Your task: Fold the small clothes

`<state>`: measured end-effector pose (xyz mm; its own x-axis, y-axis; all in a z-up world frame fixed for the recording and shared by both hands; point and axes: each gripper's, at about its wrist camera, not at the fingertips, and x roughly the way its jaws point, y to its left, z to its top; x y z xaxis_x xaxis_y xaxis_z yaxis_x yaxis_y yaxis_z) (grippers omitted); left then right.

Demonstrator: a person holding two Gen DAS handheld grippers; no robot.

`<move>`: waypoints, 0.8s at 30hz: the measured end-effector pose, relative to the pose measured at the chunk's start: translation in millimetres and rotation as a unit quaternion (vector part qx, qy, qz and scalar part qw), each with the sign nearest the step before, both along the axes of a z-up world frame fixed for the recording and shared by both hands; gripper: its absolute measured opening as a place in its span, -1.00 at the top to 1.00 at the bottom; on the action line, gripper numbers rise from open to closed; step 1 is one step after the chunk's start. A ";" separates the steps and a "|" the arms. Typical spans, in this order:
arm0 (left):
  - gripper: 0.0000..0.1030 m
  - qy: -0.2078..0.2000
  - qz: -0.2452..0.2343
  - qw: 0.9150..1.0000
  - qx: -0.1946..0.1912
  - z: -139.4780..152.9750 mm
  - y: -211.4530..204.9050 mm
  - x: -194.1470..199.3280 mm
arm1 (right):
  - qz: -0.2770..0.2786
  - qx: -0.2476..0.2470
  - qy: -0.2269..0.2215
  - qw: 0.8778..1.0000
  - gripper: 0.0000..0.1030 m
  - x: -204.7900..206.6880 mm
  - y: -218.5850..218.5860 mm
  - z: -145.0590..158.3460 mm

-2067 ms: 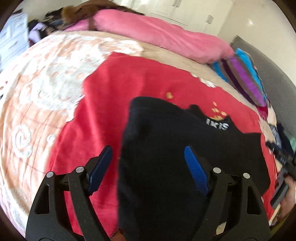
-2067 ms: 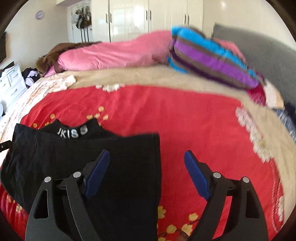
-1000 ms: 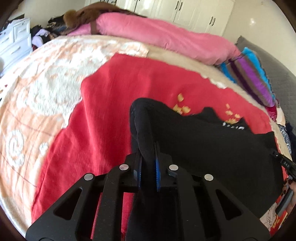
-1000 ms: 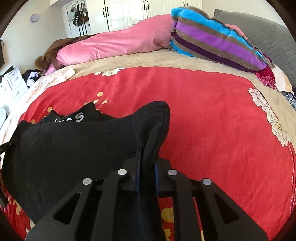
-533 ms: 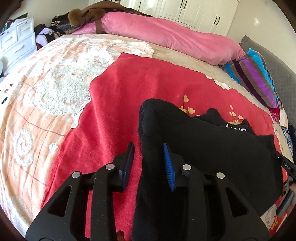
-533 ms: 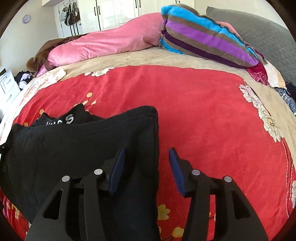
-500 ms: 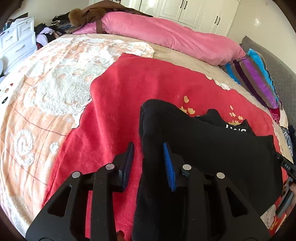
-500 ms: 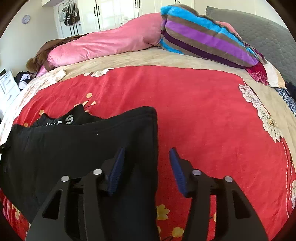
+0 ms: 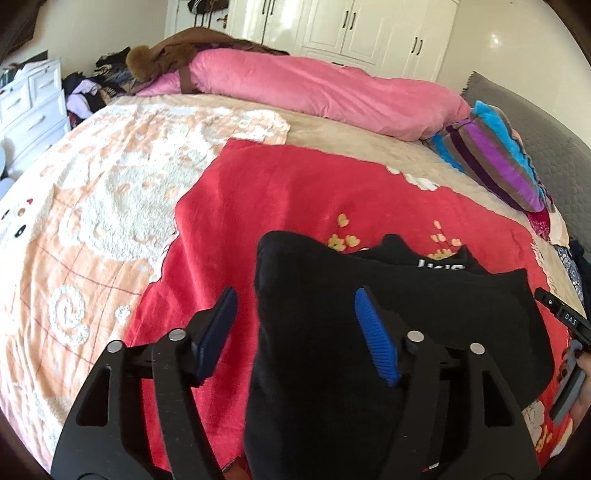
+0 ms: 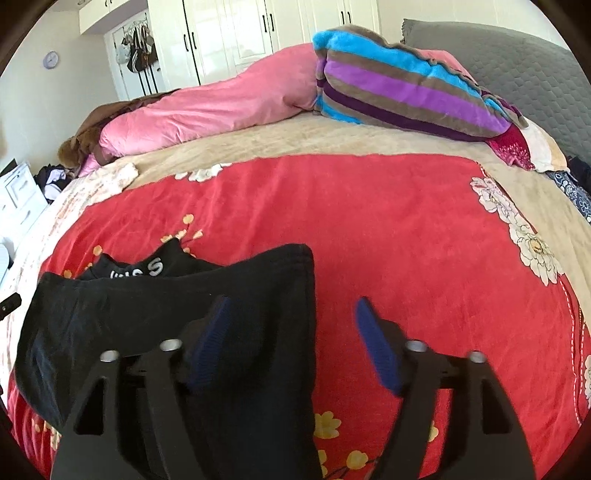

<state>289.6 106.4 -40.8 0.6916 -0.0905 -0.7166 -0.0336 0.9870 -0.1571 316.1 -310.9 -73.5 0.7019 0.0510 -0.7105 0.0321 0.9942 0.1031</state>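
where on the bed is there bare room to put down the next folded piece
Free: red blanket right of the black garment, up to the striped pillow; also the peach blanket to its left. Crowded: the head end, where the pink duvet lies.

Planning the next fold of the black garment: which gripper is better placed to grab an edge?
Either, marginally left: the left gripper has its open jaws straddling the black garment edge; the right gripper does likewise.

Bright daylight fills the room. The far white cupboards (image 9: pixel 354 33) shine. Picture edges bend round and go dark. The right gripper (image 10: pixel 291 343) looks a bit blurry.
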 end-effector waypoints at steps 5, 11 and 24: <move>-0.51 -0.007 -0.007 1.000 0.003 8.2 -6.2 -3.9 | 0.007 0.004 -0.014 1.000 -0.56 -3.1 3.1 8.8; -0.67 -0.001 -0.013 1.000 0.008 10.1 -12.1 -7.8 | 0.023 -0.002 -0.031 0.999 -0.72 -9.2 14.7 19.8; -0.68 0.006 -0.026 0.999 0.026 12.7 -25.1 -25.6 | 0.099 -0.003 -0.022 0.995 -0.75 -34.6 63.4 20.2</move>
